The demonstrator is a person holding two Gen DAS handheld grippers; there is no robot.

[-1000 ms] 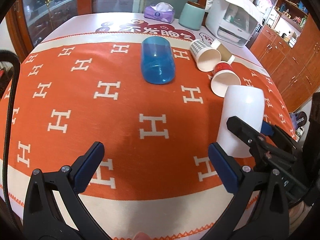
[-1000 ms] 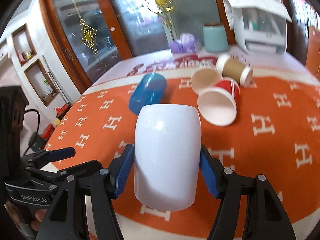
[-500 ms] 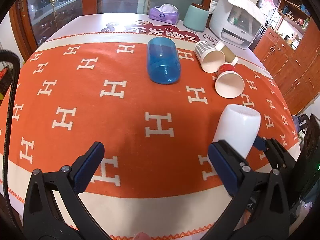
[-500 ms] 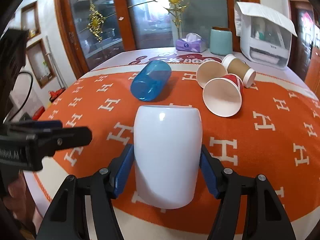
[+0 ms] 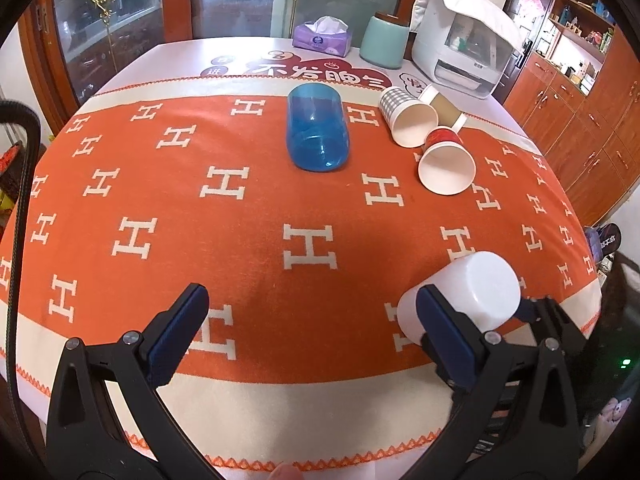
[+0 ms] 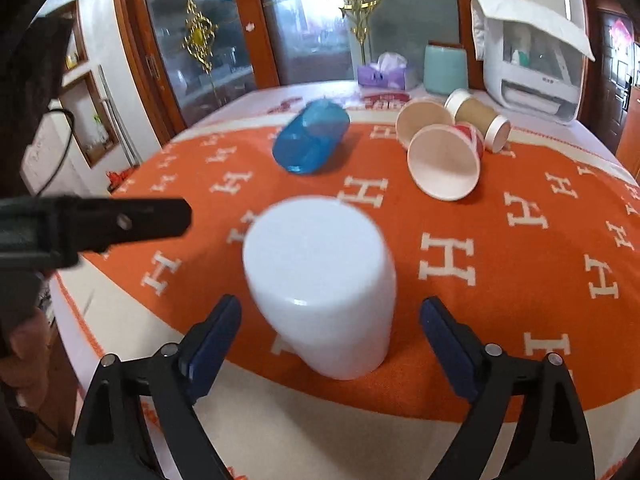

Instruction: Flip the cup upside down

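A plain white cup [image 6: 324, 288] stands upside down, closed base up, on the orange cloth near the table's front edge. My right gripper [image 6: 330, 334] is open around it, its blue pads apart from the cup's sides. In the left wrist view the white cup [image 5: 464, 292] shows at the lower right, partly behind my left gripper's right finger [image 5: 444, 332]. My left gripper [image 5: 308, 328] is open and empty above the cloth's front part.
A blue plastic cup [image 5: 318, 132] lies on its side at mid table. Three paper cups [image 5: 436, 136] lie on their sides to its right. A tissue box [image 5: 322, 34], a green canister [image 5: 384, 42] and a white appliance [image 5: 464, 36] stand at the back.
The white cup went from held on its side to standing base up on the cloth. My right gripper's jaws opened off it. My left gripper drew back slightly.
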